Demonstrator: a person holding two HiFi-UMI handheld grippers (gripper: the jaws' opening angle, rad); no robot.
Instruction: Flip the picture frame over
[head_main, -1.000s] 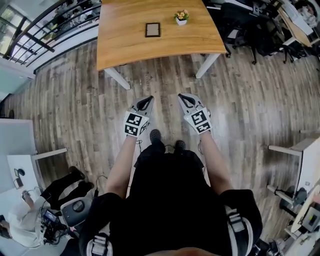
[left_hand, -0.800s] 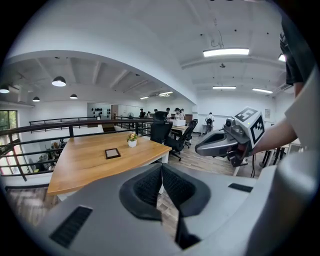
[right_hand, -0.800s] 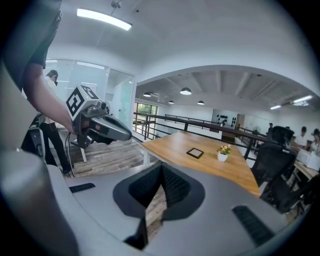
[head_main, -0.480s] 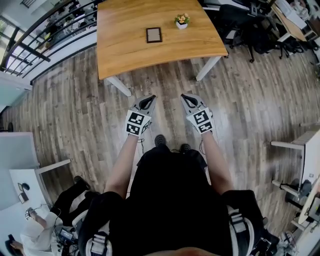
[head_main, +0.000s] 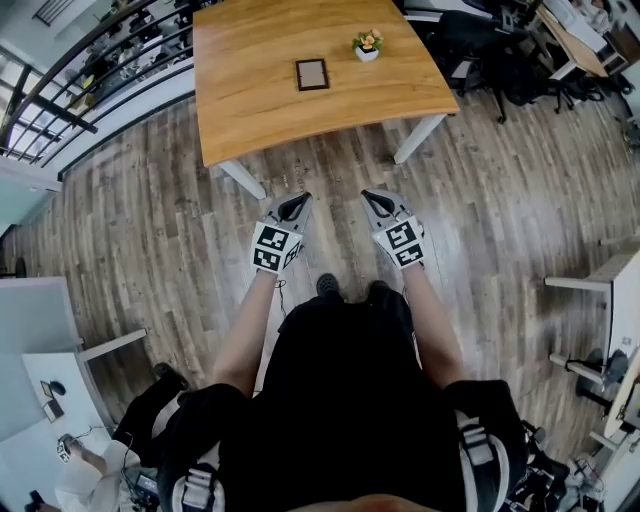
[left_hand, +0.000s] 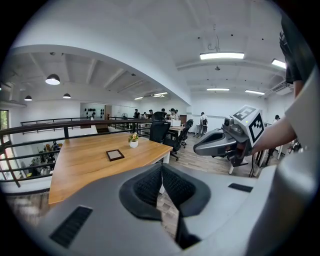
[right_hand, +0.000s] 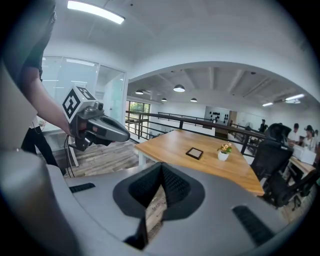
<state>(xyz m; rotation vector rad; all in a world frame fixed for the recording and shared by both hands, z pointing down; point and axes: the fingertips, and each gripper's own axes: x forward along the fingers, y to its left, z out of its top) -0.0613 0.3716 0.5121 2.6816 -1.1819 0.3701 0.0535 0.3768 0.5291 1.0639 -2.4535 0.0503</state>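
One counter (head_main: 250, 110). One picture frame (head_main: 312, 74). One small potted plant (head_main: 367, 45). Two grippers: left hand-held gripper (head_main: 300, 198), right hand-held gripper (head_main: 367, 194). Two shoes (head_main: 327, 285). Several office chairs (head_main: 500, 60) at top right, exact count unclear.

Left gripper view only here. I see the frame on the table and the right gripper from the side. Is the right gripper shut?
Observer: Yes. The right gripper is shut, with nothing between its jaws.
Operator: Are we at the table?
Observer: Not yet. In the head view, the left gripper and the right are both over the floor, short of the table edge.
Operator: Which gripper lines up with the frame?
Observer: In the head view, the frame lies ahead between the two, closer to the left one's line.
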